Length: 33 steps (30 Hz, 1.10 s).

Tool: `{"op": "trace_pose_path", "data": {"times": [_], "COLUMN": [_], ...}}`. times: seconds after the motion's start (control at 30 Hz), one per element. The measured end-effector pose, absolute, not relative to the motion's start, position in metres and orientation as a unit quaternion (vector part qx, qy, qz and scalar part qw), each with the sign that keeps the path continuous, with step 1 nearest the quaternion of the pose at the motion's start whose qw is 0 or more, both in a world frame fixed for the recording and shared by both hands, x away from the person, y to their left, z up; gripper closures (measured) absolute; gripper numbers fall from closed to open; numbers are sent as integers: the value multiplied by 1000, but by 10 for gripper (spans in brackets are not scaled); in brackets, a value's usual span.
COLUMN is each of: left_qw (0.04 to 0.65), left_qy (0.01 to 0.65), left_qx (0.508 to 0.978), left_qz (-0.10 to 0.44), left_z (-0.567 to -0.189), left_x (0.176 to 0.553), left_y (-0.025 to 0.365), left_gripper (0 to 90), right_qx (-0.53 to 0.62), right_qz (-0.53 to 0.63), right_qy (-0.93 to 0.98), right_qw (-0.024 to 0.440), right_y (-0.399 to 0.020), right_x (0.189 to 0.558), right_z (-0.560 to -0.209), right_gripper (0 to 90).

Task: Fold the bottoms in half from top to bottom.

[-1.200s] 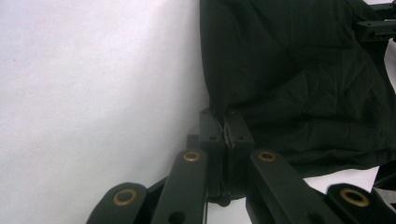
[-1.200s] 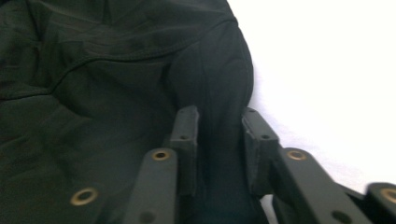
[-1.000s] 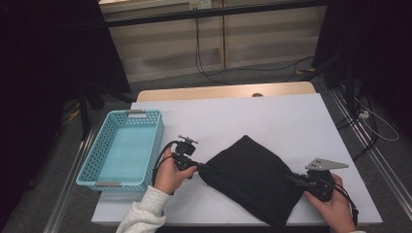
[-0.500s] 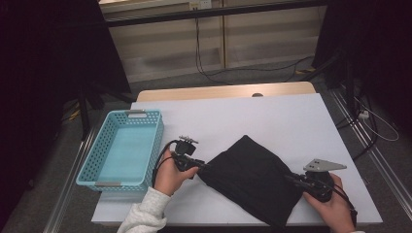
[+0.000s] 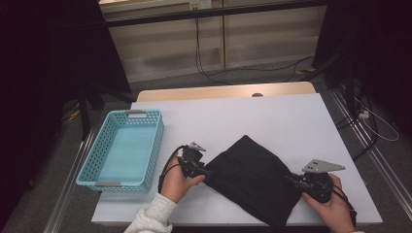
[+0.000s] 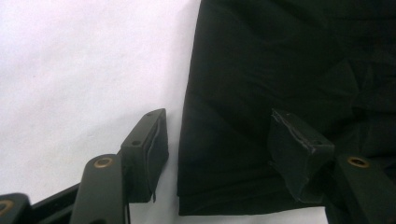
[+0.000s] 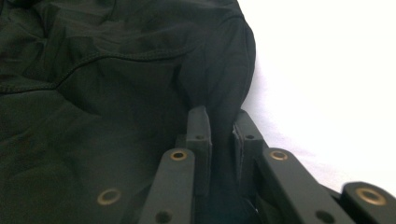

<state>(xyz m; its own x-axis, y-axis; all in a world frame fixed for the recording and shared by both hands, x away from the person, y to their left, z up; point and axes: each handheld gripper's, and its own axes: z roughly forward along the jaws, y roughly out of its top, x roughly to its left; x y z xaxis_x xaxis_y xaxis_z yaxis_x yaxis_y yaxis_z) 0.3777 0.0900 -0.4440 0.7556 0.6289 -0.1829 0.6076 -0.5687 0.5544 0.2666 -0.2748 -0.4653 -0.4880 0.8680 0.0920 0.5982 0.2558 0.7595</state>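
A black cloth (image 5: 252, 170) lies folded on the white table (image 5: 272, 116), near its front edge. My left gripper (image 5: 206, 171) is at the cloth's left corner. Its jaws have just been opening and now stand apart in the left gripper view (image 6: 219, 140); the cloth's edge (image 6: 280, 70) lies between them, with neither pad pressing on it. My right gripper (image 5: 289, 179) is at the cloth's right side. In the right gripper view (image 7: 222, 126) its jaws are pinched on a fold of the black cloth (image 7: 93, 93).
A light blue plastic basket (image 5: 97, 145) stands at the table's left edge, with nothing in it. The table's far half is bare white. Cables lie on the floor beyond the table.
The left gripper's jaws have opened and let go of the cloth's left corner. The right gripper and the cloth have kept still.
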Motion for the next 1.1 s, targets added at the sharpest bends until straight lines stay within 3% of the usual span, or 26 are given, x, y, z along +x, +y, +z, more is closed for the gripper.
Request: {"op": "trace_pose_path", "data": {"times": [0.33, 0.4, 0.6, 0.67, 1.1], "left_qw": [300, 300, 288, 282, 239], "left_qy": [342, 346, 350, 354, 380], "left_qx": [889, 888, 891, 892, 893], "left_qz": [48, 31, 14, -8, -31], "left_z": [-446, -444, -442, -441, -434], "left_x": [368, 367, 365, 367, 375], "left_y": [84, 82, 77, 76, 71], "left_gripper": [424, 546, 685, 794, 835], "right_qx": [475, 476, 477, 478, 484], "right_qz": [383, 384, 382, 383, 381], "right_qy": [772, 772, 771, 770, 767], "right_qw": [176, 176, 178, 177, 181], "right_y": [-274, -274, -273, -273, -271], "right_x": [267, 267, 266, 266, 267], "right_z": [-465, -465, -465, -465, -464], "right_gripper": [801, 801, 802, 802, 805]}}
